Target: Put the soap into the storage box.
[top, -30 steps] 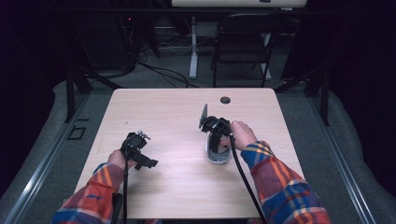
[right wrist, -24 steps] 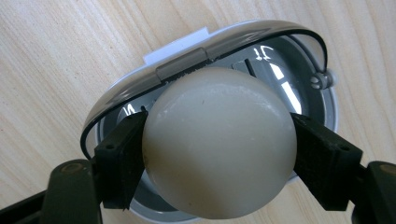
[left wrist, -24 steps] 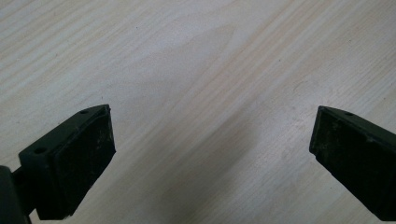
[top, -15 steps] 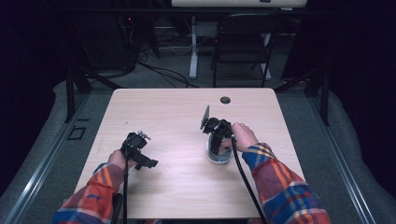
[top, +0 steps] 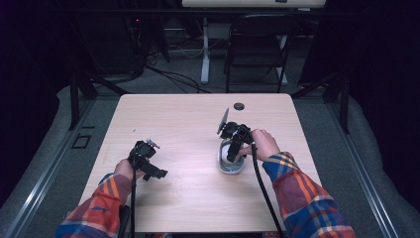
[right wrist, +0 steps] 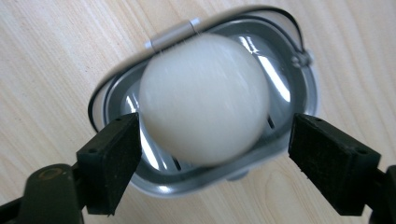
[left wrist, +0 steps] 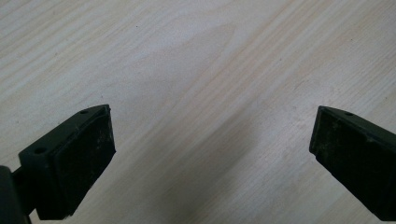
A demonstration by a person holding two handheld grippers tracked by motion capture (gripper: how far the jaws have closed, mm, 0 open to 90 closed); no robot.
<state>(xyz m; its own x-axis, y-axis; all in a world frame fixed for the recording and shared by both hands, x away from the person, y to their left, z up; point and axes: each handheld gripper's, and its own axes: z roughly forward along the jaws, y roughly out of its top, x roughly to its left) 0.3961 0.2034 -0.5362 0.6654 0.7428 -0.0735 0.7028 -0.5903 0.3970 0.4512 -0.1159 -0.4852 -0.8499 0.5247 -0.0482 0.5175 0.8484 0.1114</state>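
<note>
Egg [right wrist: 205, 98] sits in the slicer [right wrist: 303, 88], between just-opened right gripper [right wrist: 212, 168] fingers.

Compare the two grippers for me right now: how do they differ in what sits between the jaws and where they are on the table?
The right gripper has a white egg in a grey metal holder between its jaws, which have just been opening, pads apart from the egg; the left gripper has bare table between its jaws. The left's jaws stand wider. In the high view, the right sits mid-table, the left nearer the front edge. Both are open.
</note>
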